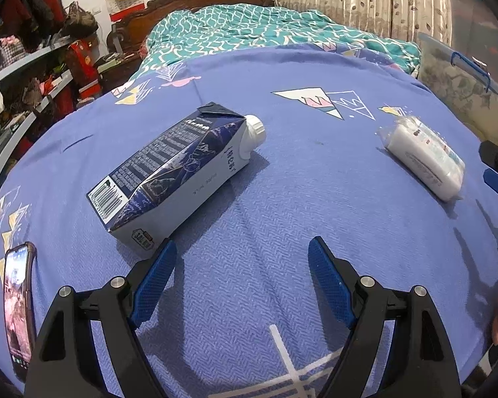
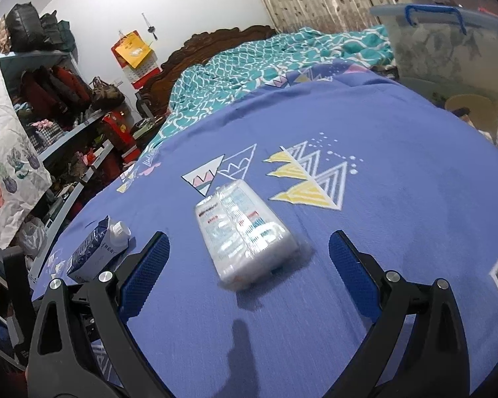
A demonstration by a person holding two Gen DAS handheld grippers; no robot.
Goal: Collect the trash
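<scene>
A: How were the grippers held?
B: The left gripper point(image 1: 242, 252) and right gripper point(image 2: 247, 245) were spread wide, empty.
A: And the trash?
B: The milk carton point(image 1: 179, 169) and tissue pack point(image 2: 244, 235) were laid on the bedsheet point(image 1: 282, 199).

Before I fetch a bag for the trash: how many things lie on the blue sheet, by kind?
Milk cartons: 1, the milk carton
Plastic-wrapped packs: 1, the wrapped pack
Phones: 1, the phone
Total: 3
</scene>
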